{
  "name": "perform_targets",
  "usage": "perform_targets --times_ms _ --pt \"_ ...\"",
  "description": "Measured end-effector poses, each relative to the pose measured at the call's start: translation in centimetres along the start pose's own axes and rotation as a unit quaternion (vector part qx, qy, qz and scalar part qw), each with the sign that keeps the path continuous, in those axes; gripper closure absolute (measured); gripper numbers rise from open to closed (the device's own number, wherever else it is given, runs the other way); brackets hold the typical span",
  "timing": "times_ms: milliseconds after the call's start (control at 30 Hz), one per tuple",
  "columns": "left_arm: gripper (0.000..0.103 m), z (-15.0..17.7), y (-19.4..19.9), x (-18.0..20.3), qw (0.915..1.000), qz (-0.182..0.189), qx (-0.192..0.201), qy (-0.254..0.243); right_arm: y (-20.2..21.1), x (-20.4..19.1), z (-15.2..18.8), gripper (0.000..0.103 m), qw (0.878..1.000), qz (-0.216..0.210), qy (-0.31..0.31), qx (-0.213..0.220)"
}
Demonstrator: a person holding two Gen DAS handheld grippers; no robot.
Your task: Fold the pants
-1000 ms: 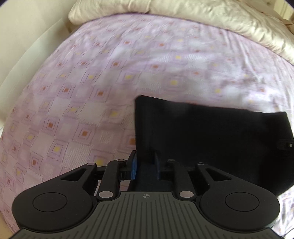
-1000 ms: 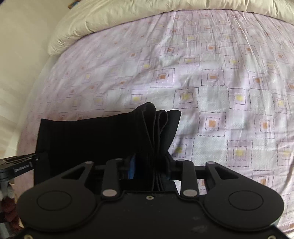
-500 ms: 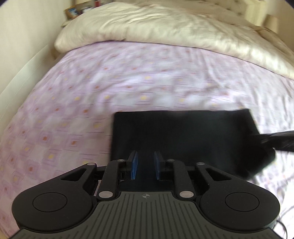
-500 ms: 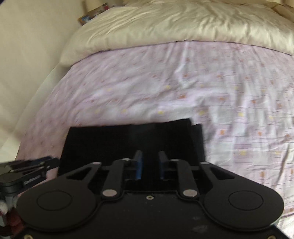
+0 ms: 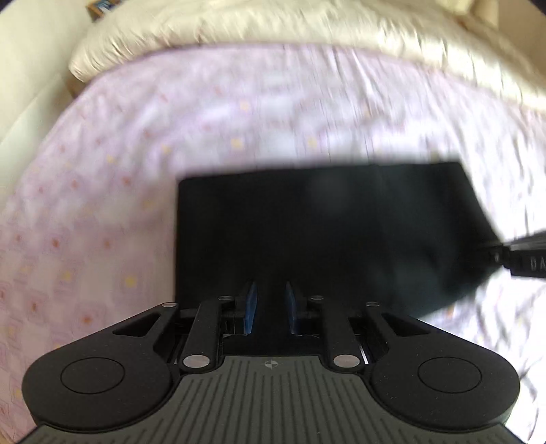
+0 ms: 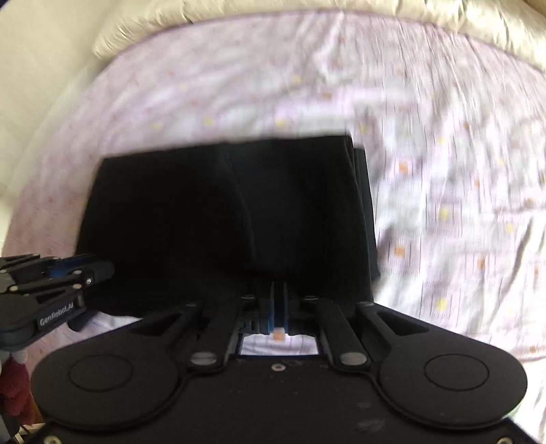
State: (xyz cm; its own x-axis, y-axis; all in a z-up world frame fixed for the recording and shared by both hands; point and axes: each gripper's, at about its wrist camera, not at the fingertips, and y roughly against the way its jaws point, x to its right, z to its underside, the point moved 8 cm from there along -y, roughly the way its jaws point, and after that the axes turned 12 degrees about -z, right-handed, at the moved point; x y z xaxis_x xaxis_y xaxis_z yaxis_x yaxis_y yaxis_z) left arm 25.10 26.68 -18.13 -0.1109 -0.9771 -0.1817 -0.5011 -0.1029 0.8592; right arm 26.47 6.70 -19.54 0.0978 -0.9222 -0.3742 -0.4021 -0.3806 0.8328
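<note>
- Left wrist view: we look down along the left gripper (image 5: 271,290). Its two blue pads stand a narrow gap apart, and we see no cloth pinched between them.
- Just beyond the pads lie the black pants (image 5: 324,232), folded into a flat, wide rectangle on the bed. The gripper hangs over the near edge of the pants, towards their left end.
- The pants rest on a pale lilac sheet (image 5: 102,205) printed with small squares. A cream duvet (image 5: 273,27) is bunched along the far side of the bed. The picture is blurred.
- At the right edge of this view the tip of the right gripper (image 5: 522,256) reaches in at the pants' right end.
- Right wrist view: the right gripper (image 6: 279,287) sits at the near edge of the pants (image 6: 221,211), towards their right end. Its jaws have just been closing and now stand almost together — only a thin slit is left, with no cloth in it.
- Here the pants show stacked layers along their right edge, and the lilac sheet (image 6: 443,170) spreads out to the right and far side.
- At the left of this view the left gripper (image 6: 99,269) points in at the pants' near left corner — we cannot tell whether it touches the cloth.
</note>
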Motion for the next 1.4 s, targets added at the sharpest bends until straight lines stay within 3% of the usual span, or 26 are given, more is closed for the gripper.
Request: perform_targets --times_ms 100,233,333,367,633,733,767,800,867,1033,1200,1333,1400 --pt "0.083 -2.7 -0.6 -0.8 0.9996 -0.005 0.016 0.024 0.4 0.2 -2.6 0.092 0.999 0.002 0.001 0.034" --pt "0.083 -5.0 -3.8 -1.4 0.9990 -0.033 0.006 0.031 -1.7 2.4 -5.2 0.091 0.999 0.028 -0.017 0.039" --pt "0.083 -4.8 -6.6 -2.1 0.9979 -0.038 -0.028 0.044 -3.6 4.5 -6.0 0.097 0.998 0.048 -0.042 0.019" --pt "0.083 -4.6 -7.2 -2.3 0.9975 -0.033 -0.035 0.052 -4.1 5.0 -6.0 0.103 0.997 0.051 -0.049 0.011" --pt "0.084 -4.1 -6.4 -1.8 0.9984 -0.045 -0.023 0.023 -5.3 4.4 -6.7 0.103 0.997 0.061 -0.041 -0.005" --pt "0.083 -3.9 -4.9 -2.3 0.9979 -0.030 -0.025 0.053 -3.3 3.2 -6.7 0.076 0.998 0.046 -0.027 0.017" --pt "0.083 -3.8 -4.2 -2.6 0.9974 -0.031 -0.021 0.061 -2.4 2.7 -6.7 0.059 0.998 0.052 -0.013 0.027" --pt "0.083 -3.5 -3.3 -2.9 0.9971 -0.034 -0.016 0.066 -1.0 2.1 -6.5 0.054 0.998 0.055 0.002 0.041" --pt "0.084 -3.0 -1.6 -3.3 0.9960 -0.048 -0.008 0.076 1.3 0.8 -5.7 0.054 0.997 0.046 0.020 0.061" --pt "0.083 -0.8 2.8 -3.1 0.9933 -0.049 -0.003 0.105 6.2 -1.1 -2.5 0.041 0.994 0.033 0.042 0.100" --pt "0.083 1.4 7.1 -0.4 0.9924 -0.062 0.005 0.106 10.0 -2.0 1.5 0.027 0.991 0.006 0.037 0.132" --pt "0.083 2.7 10.3 1.9 0.9910 -0.071 0.014 0.113 12.9 -2.0 4.3 0.024 0.988 -0.003 0.032 0.149" --pt "0.082 3.3 11.5 3.1 0.9922 -0.058 0.008 0.110 14.1 -1.9 5.4 0.015 0.988 -0.003 0.036 0.153"
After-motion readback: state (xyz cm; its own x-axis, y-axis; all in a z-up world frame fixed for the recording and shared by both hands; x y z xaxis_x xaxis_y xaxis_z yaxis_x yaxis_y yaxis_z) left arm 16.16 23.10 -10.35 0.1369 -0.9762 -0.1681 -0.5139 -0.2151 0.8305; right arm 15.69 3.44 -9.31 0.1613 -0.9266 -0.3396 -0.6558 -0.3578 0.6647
